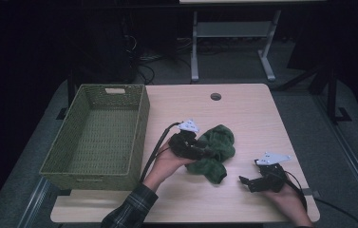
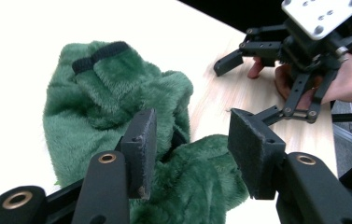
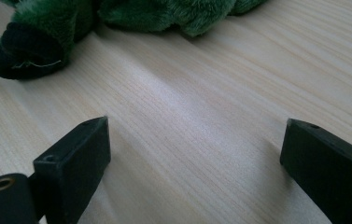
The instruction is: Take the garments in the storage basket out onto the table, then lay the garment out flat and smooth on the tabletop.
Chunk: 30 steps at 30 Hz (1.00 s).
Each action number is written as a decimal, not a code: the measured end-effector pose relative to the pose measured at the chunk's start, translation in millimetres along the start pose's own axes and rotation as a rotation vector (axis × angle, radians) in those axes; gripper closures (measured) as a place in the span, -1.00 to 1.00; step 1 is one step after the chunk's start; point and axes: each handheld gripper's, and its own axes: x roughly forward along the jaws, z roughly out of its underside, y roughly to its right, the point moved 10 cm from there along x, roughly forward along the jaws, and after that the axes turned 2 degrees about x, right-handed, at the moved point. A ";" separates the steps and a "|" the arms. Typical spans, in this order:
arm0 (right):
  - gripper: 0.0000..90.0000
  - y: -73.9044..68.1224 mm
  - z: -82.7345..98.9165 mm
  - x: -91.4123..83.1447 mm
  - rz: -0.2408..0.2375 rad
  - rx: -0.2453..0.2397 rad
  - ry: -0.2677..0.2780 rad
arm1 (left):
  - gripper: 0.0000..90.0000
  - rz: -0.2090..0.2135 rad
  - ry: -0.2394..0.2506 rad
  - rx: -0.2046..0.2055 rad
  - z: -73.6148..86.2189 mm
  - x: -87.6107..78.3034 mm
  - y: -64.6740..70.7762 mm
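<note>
On the pale table (image 1: 243, 109) beside the woven basket (image 1: 98, 137), the green fleece (image 1: 214, 149) lies heaped under my left gripper (image 2: 190, 149), jaws parted above it, my right gripper (image 3: 194, 168) agape nearby.

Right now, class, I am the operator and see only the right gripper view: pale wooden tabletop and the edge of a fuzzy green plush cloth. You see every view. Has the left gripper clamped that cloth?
Observer: No. The left gripper sits over the fuzzy green plush cloth, jaws apart and pads not pressing it.
Operator: Where could the cloth go?
Observer: A green woven rectangular basket stands at the table's left side, with nothing in it.
Operator: Is my gripper near the other one?
Observer: Your right gripper stands open on the cloth's other side, apart from both.
</note>
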 end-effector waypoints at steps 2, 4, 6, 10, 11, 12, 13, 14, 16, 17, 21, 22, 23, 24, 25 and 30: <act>-0.82 0.0 0.0 0.0 0.000 0.001 0.000 | 0.13 0.005 0.010 0.000 -0.9 -2.5 2.7; -0.82 0.3 0.2 -0.1 0.001 -0.003 -0.002 | 0.12 0.007 0.018 0.002 -0.6 -4.7 6.5; -0.82 0.1 0.1 0.0 0.000 0.000 0.000 | 0.09 0.010 0.014 0.017 1.5 -6.9 11.5; -0.82 0.7 0.5 -0.2 0.002 -0.006 -0.003 | 0.05 0.011 0.019 0.023 7.2 -12.5 19.3; -0.82 -0.4 0.4 -0.4 0.001 0.006 -0.002 | 0.05 0.009 0.021 0.023 9.3 -14.1 20.9; -0.82 -0.3 0.5 -0.4 0.001 0.005 -0.001 | 0.05 0.011 0.021 0.029 11.7 -15.4 22.5; -0.82 -0.4 0.4 -0.4 0.001 0.006 -0.001 | 0.05 0.008 0.020 0.034 14.5 -16.8 23.9; -0.82 -0.3 0.5 -0.4 0.001 0.004 -0.001 | 0.05 0.008 0.024 0.033 16.7 -17.0 26.1; -0.82 -0.4 0.5 -0.5 0.001 0.005 -0.002 | 0.05 0.009 0.009 0.041 22.3 -16.8 29.7; -0.82 -0.5 0.7 -0.7 0.003 0.007 -0.001 | 0.05 0.003 0.006 0.044 24.2 -16.8 31.5; -0.82 -0.6 1.6 -1.5 0.007 0.009 0.000 | 0.06 0.002 -0.010 0.059 29.9 -13.5 39.8; -0.82 -0.8 1.6 -1.7 0.007 0.009 0.000 | 0.07 -0.001 -0.014 0.061 30.9 -11.4 40.5; -0.82 -0.8 1.7 -1.7 0.008 0.010 0.000 | 0.07 -0.003 -0.020 0.064 32.4 -9.1 40.6; -0.81 -0.9 1.8 -1.8 0.011 0.012 0.001 | 0.07 -0.002 -0.024 0.062 33.7 -6.2 40.9; -0.80 -1.0 2.0 -2.2 0.015 0.014 -0.003 | 0.07 -0.001 -0.032 0.063 35.5 -3.6 40.9; -0.64 -11.2 -7.9 -11.0 -0.044 0.029 0.028 | 0.07 -0.029 -0.068 0.068 45.3 9.0 35.0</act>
